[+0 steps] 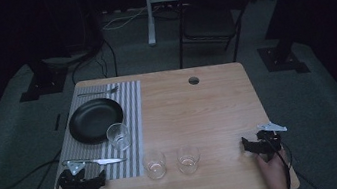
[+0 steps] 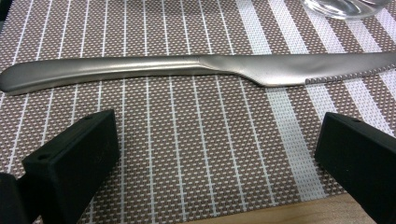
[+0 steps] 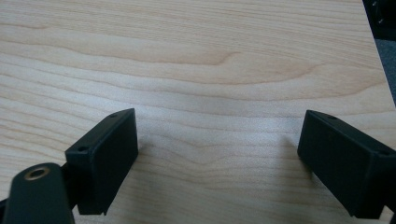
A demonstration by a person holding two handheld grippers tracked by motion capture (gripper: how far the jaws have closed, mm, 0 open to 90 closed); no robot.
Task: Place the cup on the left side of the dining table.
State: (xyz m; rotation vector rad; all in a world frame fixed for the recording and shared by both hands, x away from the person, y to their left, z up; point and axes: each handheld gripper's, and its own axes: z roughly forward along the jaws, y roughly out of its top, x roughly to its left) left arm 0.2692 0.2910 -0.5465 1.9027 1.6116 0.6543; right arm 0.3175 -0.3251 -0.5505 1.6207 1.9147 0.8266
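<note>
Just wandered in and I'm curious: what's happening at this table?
A person holds a gripper in each hand. The left gripper, jaws open, sits just short of a knife lying on a striped placemat, beside a black plate and glasses. The right gripper, also open, rests over bare table, holding nothing.

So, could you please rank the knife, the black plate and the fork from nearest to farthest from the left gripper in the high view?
From the left gripper:
1. Knife, just ahead of it on the striped mat.
2. Black plate, farther up the mat.
3. Fork, at the mat's far edge, beyond the plate.
</note>
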